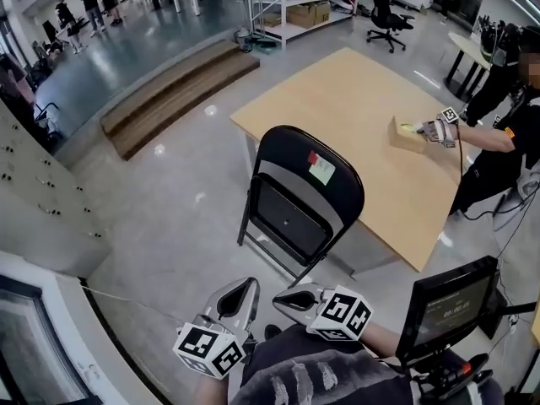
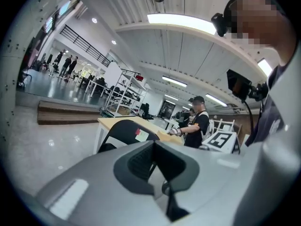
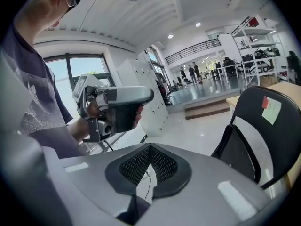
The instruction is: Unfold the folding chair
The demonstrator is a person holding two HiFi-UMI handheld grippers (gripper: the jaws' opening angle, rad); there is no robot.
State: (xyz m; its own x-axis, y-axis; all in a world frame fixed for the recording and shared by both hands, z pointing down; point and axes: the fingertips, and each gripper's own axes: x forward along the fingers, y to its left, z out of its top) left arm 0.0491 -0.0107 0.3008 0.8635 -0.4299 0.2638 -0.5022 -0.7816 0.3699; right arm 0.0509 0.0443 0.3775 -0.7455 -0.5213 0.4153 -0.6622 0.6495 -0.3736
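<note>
A wide hall with a glossy grey floor point(image 1: 169, 209) and a pale wooden table point(image 1: 354, 108) fills the head view. The chair point(image 1: 299, 188) stands on that floor just beside the table's near edge. It is black and upright, with its seat panel tipped up flat against the backrest, so it reads as folded and the task as not yet begun. Whether it leans on the table cannot be told. A small paper label point(image 1: 321, 169) sits on the backrest.

The step in hand looks like the approach. To do it well, one gripper would best take the top rim of the backrest to steady the frame. The other would catch the front edge of the seat and press it down and away from the back, so the legs spread. Both sets of jaws must part first. The chair probably needs drawing clear of the table, since the legs want room to open, and the smooth floor may let the feet slide.

The left gripper point(image 1: 245, 289) and the right gripper point(image 1: 283, 298) hang low in the head view, side by side near the person's body, both aimed toward the chair. Each has its jaws pressed together with nothing between them. The chair lies ahead of both, apart from them and touching neither. It shows off to the right in the right gripper view, and just above the jaws in the left gripper view.
</note>
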